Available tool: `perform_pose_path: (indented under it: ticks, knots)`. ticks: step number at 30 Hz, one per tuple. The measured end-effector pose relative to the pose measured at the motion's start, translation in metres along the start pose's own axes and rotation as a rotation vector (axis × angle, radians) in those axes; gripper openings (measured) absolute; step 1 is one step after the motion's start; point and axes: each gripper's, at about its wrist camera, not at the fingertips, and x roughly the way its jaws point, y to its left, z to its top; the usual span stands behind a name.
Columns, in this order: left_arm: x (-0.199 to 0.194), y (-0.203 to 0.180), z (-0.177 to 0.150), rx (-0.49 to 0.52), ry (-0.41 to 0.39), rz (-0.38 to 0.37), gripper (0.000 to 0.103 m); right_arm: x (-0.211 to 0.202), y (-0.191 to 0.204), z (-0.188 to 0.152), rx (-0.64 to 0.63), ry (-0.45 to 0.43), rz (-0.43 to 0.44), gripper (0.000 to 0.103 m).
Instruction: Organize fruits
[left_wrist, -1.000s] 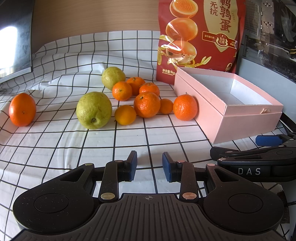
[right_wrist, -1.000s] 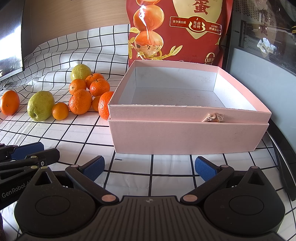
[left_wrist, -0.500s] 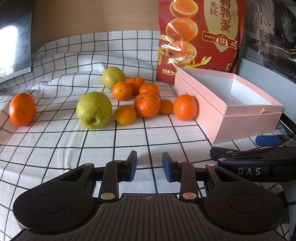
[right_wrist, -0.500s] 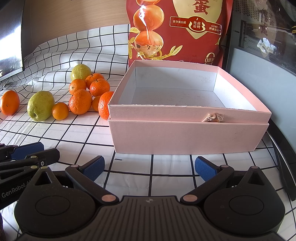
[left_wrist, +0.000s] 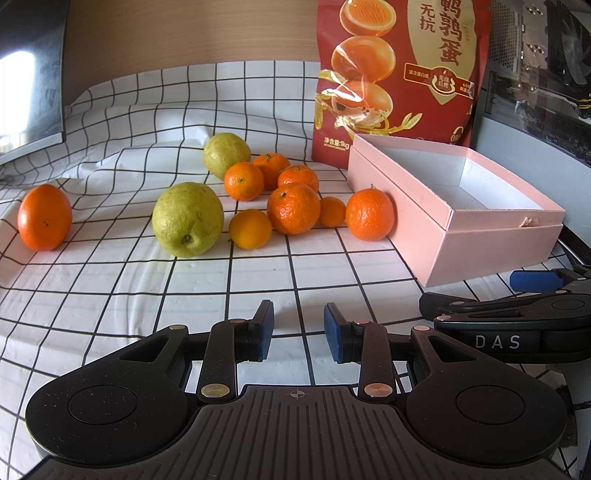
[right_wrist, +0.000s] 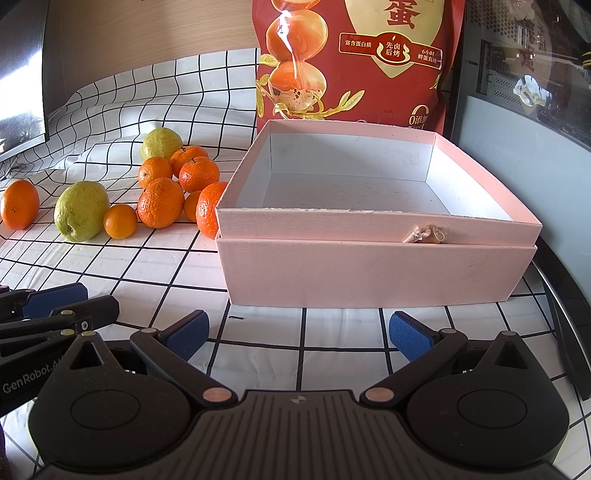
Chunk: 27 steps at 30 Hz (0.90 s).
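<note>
Several oranges lie in a cluster (left_wrist: 293, 208) (right_wrist: 160, 202) on the checked cloth, with one orange (left_wrist: 369, 215) touching the open pink box (left_wrist: 506, 236) (right_wrist: 373, 269). Two green guavas sit among them, a near one (left_wrist: 187, 219) (right_wrist: 81, 211) and a far one (left_wrist: 226, 150). A lone orange (left_wrist: 44, 217) (right_wrist: 19, 204) lies far left. My left gripper (left_wrist: 298, 334) is low over the cloth, narrowly open and empty, well short of the fruit. My right gripper (right_wrist: 298, 336) is wide open and empty just before the box's front wall.
A red snack bag (left_wrist: 399, 74) stands behind the box. A dark monitor (left_wrist: 29, 70) is at the far left and a computer case (right_wrist: 524, 85) at the right. The right gripper's side shows in the left wrist view (left_wrist: 517, 317).
</note>
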Motion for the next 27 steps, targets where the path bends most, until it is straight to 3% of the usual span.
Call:
perform_pose_path:
  ticks: [10, 14, 16, 20, 24, 27]
  knots:
    - [-0.001, -0.007, 0.0, 0.035, -0.001, 0.024, 0.035, -0.002, -0.005, 0.0, -0.03, 0.018, 0.039, 0.103]
    - [-0.004, 0.01, 0.002, -0.024, -0.024, -0.049, 0.033, -0.003, -0.005, 0.004, -0.069, 0.065, 0.077, 0.103]
    - [-0.013, 0.033, 0.006, -0.091, -0.069, -0.088, 0.033, -0.003, -0.007, 0.004, -0.075, 0.072, 0.083, 0.103]
    - [-0.036, 0.098, 0.023, -0.245, -0.183, -0.075, 0.033, -0.003, -0.009, 0.005, -0.108, 0.091, 0.113, 0.103]
    - [-0.047, 0.165, 0.036, -0.446, -0.24, 0.053, 0.033, 0.001, 0.0, 0.012, -0.177, 0.123, 0.198, 0.103]
    - [-0.039, 0.204, 0.051, -0.5, -0.22, 0.103, 0.033, 0.004, 0.013, 0.017, -0.176, 0.113, 0.266, 0.103]
